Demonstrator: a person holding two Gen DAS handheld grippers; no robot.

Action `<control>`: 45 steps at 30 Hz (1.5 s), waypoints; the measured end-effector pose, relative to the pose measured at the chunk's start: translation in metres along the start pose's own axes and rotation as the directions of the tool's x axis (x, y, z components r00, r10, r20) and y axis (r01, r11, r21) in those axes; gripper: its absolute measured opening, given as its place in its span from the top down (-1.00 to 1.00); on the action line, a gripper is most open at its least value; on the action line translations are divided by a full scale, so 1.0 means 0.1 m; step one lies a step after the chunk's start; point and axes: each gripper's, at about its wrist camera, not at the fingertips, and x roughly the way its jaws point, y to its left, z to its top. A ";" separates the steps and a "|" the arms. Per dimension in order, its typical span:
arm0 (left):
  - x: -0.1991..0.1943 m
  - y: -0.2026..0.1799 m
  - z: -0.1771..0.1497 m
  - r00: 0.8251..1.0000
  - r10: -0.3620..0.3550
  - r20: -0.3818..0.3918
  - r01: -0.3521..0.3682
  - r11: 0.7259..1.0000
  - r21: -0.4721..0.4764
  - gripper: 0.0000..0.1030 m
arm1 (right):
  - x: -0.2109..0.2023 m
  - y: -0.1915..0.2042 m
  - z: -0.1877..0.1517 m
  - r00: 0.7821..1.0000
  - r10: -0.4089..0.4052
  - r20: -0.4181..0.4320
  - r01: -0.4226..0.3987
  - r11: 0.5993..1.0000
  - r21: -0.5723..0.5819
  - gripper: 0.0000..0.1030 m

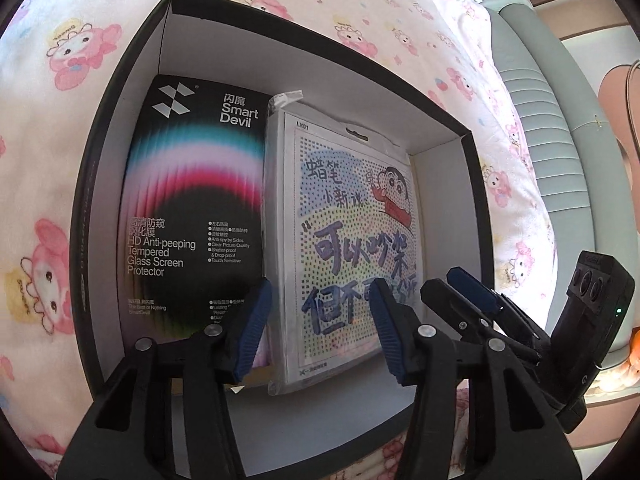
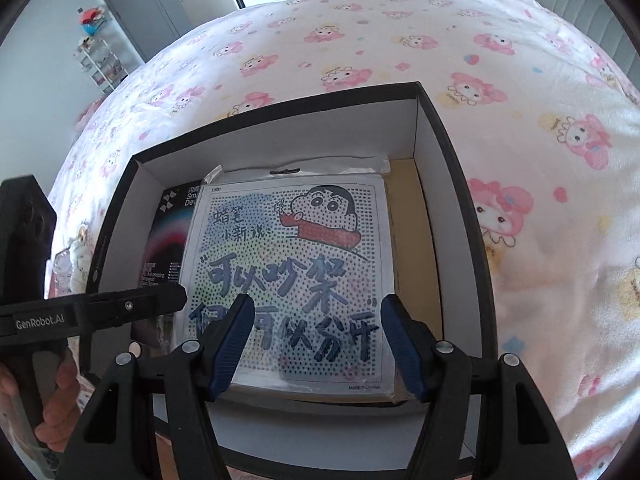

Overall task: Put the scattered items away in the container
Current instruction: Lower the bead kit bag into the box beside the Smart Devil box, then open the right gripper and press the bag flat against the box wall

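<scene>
A black box with white inner walls (image 1: 132, 128) (image 2: 430, 128) lies open on the bed. A black Smart Devil screen protector pack (image 1: 192, 200) (image 2: 168, 236) rests flat inside it on the left. Beside it lies a cartoon dotted card in clear wrap (image 1: 344, 216) (image 2: 296, 272), on top of a tan flat piece (image 2: 408, 236). My left gripper (image 1: 320, 328) (image 2: 172, 300) hovers over the near end of both items, jaws apart with nothing gripped. Over the card's near edge my right gripper (image 2: 318, 344) (image 1: 460, 292) stands open and empty.
A pink cartoon blanket (image 1: 360, 12) (image 2: 520, 80) surrounds the box. A grey padded bed edge (image 1: 540, 140) runs along the right. A grey cabinet (image 2: 132, 8) and a wire shelf (image 2: 96, 60) stand beyond the bed. A hand (image 2: 52, 404) holds the left gripper.
</scene>
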 end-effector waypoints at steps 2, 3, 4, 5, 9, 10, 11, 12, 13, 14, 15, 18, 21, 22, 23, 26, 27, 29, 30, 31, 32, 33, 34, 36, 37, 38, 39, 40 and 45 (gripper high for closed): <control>0.00 -0.02 -0.01 0.999 0.049 0.018 -0.049 0.999 0.014 0.10 | 0.07 0.01 0.00 0.999 0.026 -0.020 -0.026 1.000 0.004 -0.22; -0.02 -0.03 -0.02 0.997 0.070 0.034 -0.070 0.997 0.016 0.13 | 0.09 0.00 0.00 0.999 0.041 -0.024 -0.040 0.999 0.015 -0.21; -0.04 -0.04 -0.02 0.995 0.088 0.052 -0.089 0.996 0.016 0.15 | 0.10 -0.01 0.00 0.999 0.042 -0.022 -0.042 0.999 0.022 -0.21; -0.07 -0.04 -0.02 0.992 0.103 0.073 -0.105 0.994 0.013 0.17 | 0.10 -0.02 0.01 0.999 0.039 -0.017 -0.038 0.999 0.025 -0.21; -0.16 -0.03 -0.02 0.976 0.171 0.137 -0.171 0.985 -0.012 0.26 | 0.08 -0.06 0.00 0.999 0.053 -0.003 -0.053 0.998 0.040 -0.21; -0.16 -0.02 -0.03 0.971 0.195 0.141 -0.195 0.981 -0.014 0.30 | 0.09 -0.05 0.00 0.999 0.053 -0.004 -0.053 0.998 0.037 -0.21; -0.16 -0.02 -0.02 0.966 0.214 0.143 -0.214 0.977 -0.012 0.34 | 0.09 -0.04 -0.02 0.999 0.049 -0.005 -0.049 0.998 0.031 -0.21; -0.15 -0.05 0.00 0.962 0.233 0.145 -0.234 0.972 -0.011 0.35 | 0.10 -0.02 -0.02 0.999 0.045 -0.008 -0.045 0.999 0.025 -0.21; -0.16 -0.06 -0.01 0.957 0.249 0.148 -0.250 0.968 -0.013 0.35 | 0.11 -0.01 -0.02 0.999 0.044 -0.011 -0.044 0.999 0.021 -0.21; -0.17 -0.08 -0.02 0.954 0.259 0.151 -0.261 0.965 -0.008 0.35 | 0.11 -0.01 -0.02 0.999 0.044 -0.013 -0.044 0.999 0.020 -0.21; -0.16 -0.09 -0.03 0.951 0.270 0.147 -0.273 0.962 0.000 0.35 | 0.12 -0.01 -0.02 0.999 0.044 -0.014 -0.044 0.999 0.021 -0.21; -0.10 -0.06 0.03 0.966 0.236 0.106 -0.237 0.972 -0.004 0.35 | 0.11 -0.03 -0.02 0.999 0.039 -0.014 -0.039 0.999 0.028 -0.21; -0.03 -0.01 0.02 0.982 0.181 0.061 -0.180 0.983 -0.026 0.35 | 0.12 -0.03 -0.02 0.999 0.035 -0.021 -0.034 0.999 0.029 -0.21; 0.00 0.00 0.01 0.985 0.166 0.049 -0.165 0.986 -0.031 0.35 | 0.13 -0.03 -0.03 0.999 0.032 -0.025 -0.031 0.999 0.028 -0.21; 0.03 0.01 0.01 0.988 0.152 0.036 -0.151 0.988 -0.034 0.35 | 0.13 -0.03 -0.03 0.999 0.031 -0.028 -0.030 0.999 0.028 -0.21; 0.11 -0.02 0.00 0.991 0.135 0.023 -0.134 0.990 -0.037 0.34 | 0.14 -0.02 -0.04 0.999 0.028 -0.030 -0.027 0.999 0.026 -0.21; 0.11 -0.05 0.01 0.991 0.133 0.029 -0.132 0.991 -0.029 0.34 | 0.14 -0.03 -0.04 0.999 0.028 -0.030 -0.027 0.999 0.027 -0.21; 0.12 -0.07 0.03 0.994 0.108 0.023 -0.107 0.994 -0.028 0.34 | 0.15 -0.03 -0.04 0.999 0.030 -0.032 -0.029 0.999 0.030 -0.21; 0.12 -0.08 0.04 0.996 0.089 0.015 -0.089 0.996 -0.027 0.34 | 0.15 -0.03 -0.04 0.999 0.032 -0.033 -0.031 0.999 0.031 -0.21; 0.12 -0.07 0.04 0.998 0.070 0.005 -0.070 0.997 -0.027 0.34 | 0.15 -0.03 -0.04 0.999 0.034 -0.034 -0.033 0.999 0.032 -0.21; 0.09 -0.07 0.03 0.998 0.063 0.002 -0.063 0.998 -0.025 0.34 | 0.15 -0.03 -0.05 0.999 0.035 -0.035 -0.034 0.999 0.033 -0.21; 0.05 -0.06 0.01 0.998 0.070 0.005 -0.070 0.997 -0.016 0.34 | 0.15 -0.03 -0.05 0.999 0.036 -0.035 -0.035 0.999 0.033 -0.21; 0.00 -0.06 -0.02 0.996 0.085 0.008 -0.085 0.996 -0.004 0.34 | 0.15 -0.03 -0.05 0.999 0.037 -0.036 -0.036 0.999 0.033 -0.21; -0.07 -0.05 -0.08 0.994 0.111 -0.002 -0.111 0.994 0.021 0.34 | 0.14 -0.02 -0.06 0.998 0.042 -0.037 -0.041 0.999 0.033 -0.21; -0.10 -0.05 -0.11 0.993 0.119 -0.012 -0.118 0.992 0.037 0.34 | 0.14 -0.02 -0.05 0.998 0.047 -0.040 -0.046 0.998 0.035 -0.21; -0.12 -0.06 -0.14 0.991 0.131 -0.022 -0.130 0.990 0.058 0.34 | 0.14 -0.03 -0.05 0.997 0.067 -0.043 -0.065 0.997 0.044 -0.21; -0.14 -0.07 -0.17 0.989 0.143 -0.031 -0.140 0.987 0.083 0.34 | 0.13 -0.05 -0.05 0.994 0.101 -0.046 -0.098 0.993 0.062 -0.21; -0.14 -0.08 -0.19 0.988 0.152 -0.042 -0.146 0.983 0.109 0.34 | 0.12 -0.06 -0.05 0.990 0.132 -0.048 -0.127 0.988 0.082 -0.21; -0.06 -0.19 -0.32 0.979 0.163 -0.125 -0.138 0.972 0.189 0.34 | 0.10 -0.06 -0.07 0.995 0.091 -0.035 -0.087 0.992 0.086 -0.21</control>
